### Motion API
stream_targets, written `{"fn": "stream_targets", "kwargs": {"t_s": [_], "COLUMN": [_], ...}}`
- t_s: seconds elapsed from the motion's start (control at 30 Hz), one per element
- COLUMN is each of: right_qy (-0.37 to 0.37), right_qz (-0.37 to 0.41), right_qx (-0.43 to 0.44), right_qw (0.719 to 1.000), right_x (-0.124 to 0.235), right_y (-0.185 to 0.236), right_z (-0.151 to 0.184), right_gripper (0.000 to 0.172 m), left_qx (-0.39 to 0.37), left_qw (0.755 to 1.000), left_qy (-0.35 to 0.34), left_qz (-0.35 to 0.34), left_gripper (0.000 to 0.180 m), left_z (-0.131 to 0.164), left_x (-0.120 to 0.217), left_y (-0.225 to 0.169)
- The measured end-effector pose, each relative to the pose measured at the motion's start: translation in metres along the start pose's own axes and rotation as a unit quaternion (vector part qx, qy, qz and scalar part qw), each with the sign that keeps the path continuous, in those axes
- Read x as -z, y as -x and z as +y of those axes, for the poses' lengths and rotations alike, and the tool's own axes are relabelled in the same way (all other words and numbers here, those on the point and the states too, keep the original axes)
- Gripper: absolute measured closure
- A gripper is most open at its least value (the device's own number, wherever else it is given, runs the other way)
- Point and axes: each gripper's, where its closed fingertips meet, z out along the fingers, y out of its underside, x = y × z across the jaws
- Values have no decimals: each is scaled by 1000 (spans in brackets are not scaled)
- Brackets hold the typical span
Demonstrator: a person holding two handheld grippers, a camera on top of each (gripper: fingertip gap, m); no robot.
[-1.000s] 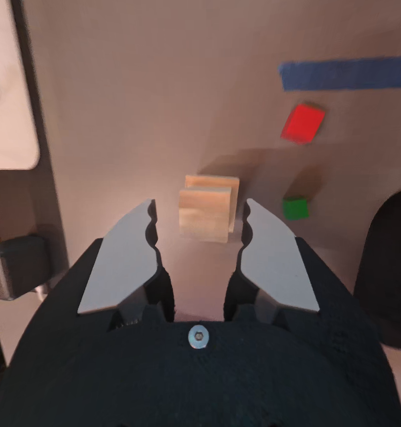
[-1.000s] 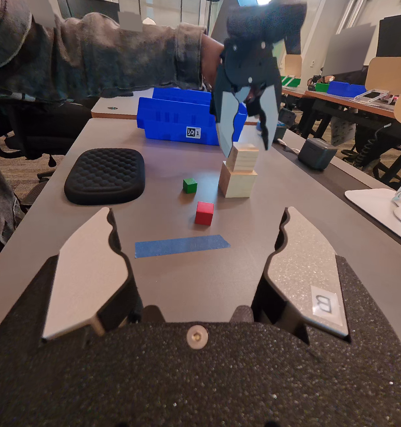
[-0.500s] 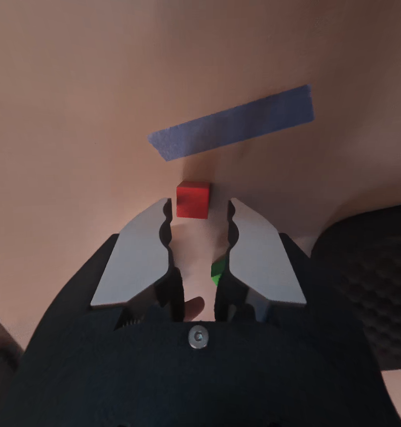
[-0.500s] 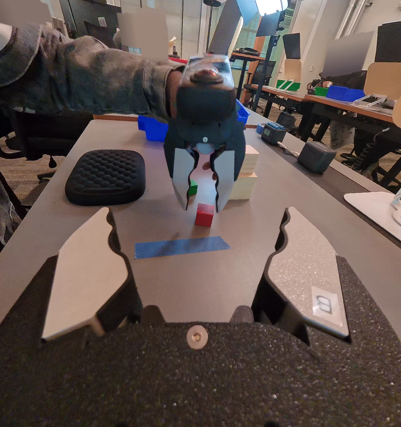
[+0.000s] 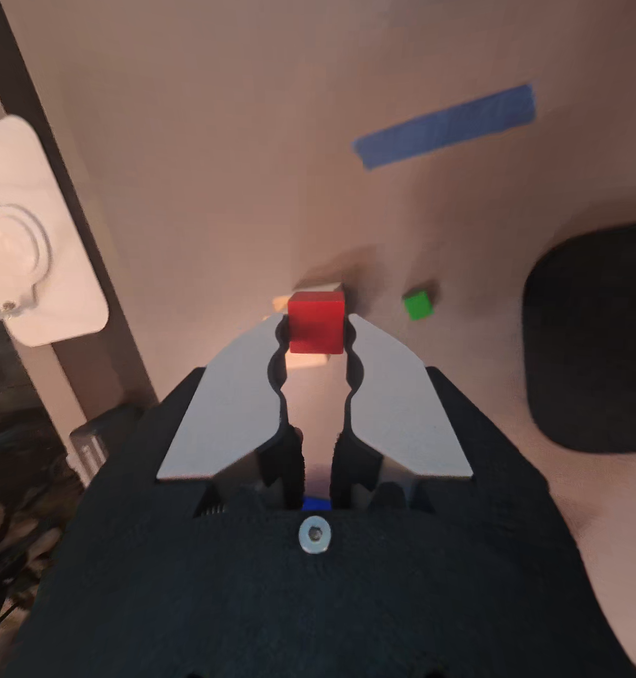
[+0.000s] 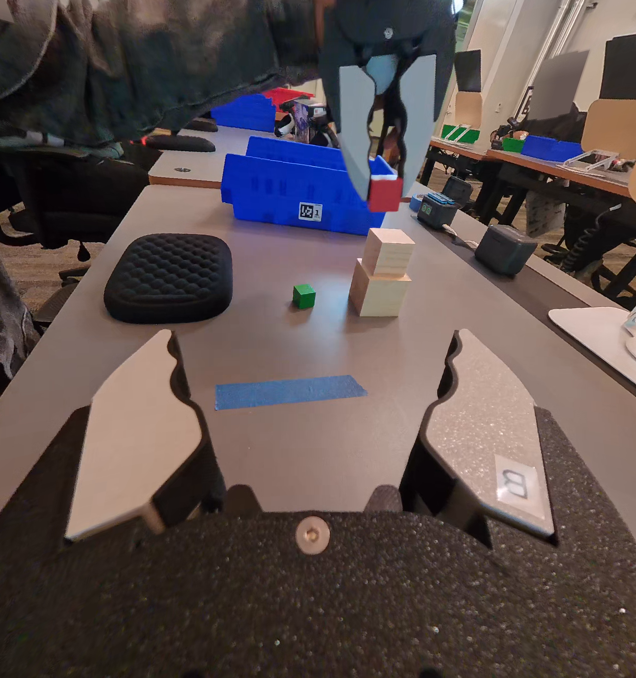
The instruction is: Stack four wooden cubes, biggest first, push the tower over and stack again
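Note:
My left gripper [image 5: 315, 324] is shut on a red cube [image 5: 316, 323], with both pads pressed on its sides. The right wrist view shows the same gripper [image 6: 382, 187] holding the red cube [image 6: 384, 194] in the air above a two-cube stack: a smaller plain wooden cube [image 6: 390, 251] on a larger one [image 6: 379, 293]. In the left wrist view the stack [image 5: 311, 361] lies mostly hidden below the red cube. A small green cube [image 6: 303, 295] sits on the table left of the stack; it also shows in the left wrist view [image 5: 418, 305]. My right gripper [image 6: 313, 348] is open and empty, low over the near table.
A strip of blue tape [image 6: 289, 390] lies on the grey table [image 6: 272, 341]. A black padded rest [image 6: 168, 277] sits at the left. A blue bin [image 6: 294, 190] stands at the back. Dark boxes [image 6: 505, 253] and a white base [image 6: 602, 341] are at the right.
My left gripper left the stack, came down over the red cube, closed on it and lifted it above the stack. My right gripper stayed still and open.

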Motion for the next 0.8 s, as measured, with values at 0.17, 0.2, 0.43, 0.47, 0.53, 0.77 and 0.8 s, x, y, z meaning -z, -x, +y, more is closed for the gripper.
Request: {"fn": "stream_targets", "kwargs": {"t_s": [0.17,0.2,0.43,0.47,0.53,0.77,0.8], "right_qy": [-1,-1,0,0,-1,-1,-2], "right_qz": [1,1,1,1,2,1,1], "right_qx": [0,0,0,1,0,1,0], "right_qw": [1000,1000,1000,1000,1000,1000,1000], "right_x": [0,0,0,0,0,0,0], "right_y": [0,0,-1,-1,-1,-1,-1], "right_z": [0,0,1,1,0,0,0], "right_gripper": [39,39,39,39,39,39,39], "left_qx": [55,62,90,95,101,124,127], "left_qw": [997,997,995,994,993,991,991], "left_qy": [41,45,41,41,40,31,31], "left_qz": [22,21,28,28,34,33,29], "left_gripper": [152,152,152,152,152,151,145], "left_z": [35,38,36,36,35,34,35], "left_x": [-14,-17,-25,-25,-26,-29,-28], "left_y": [14,15,17,17,16,17,17]}}
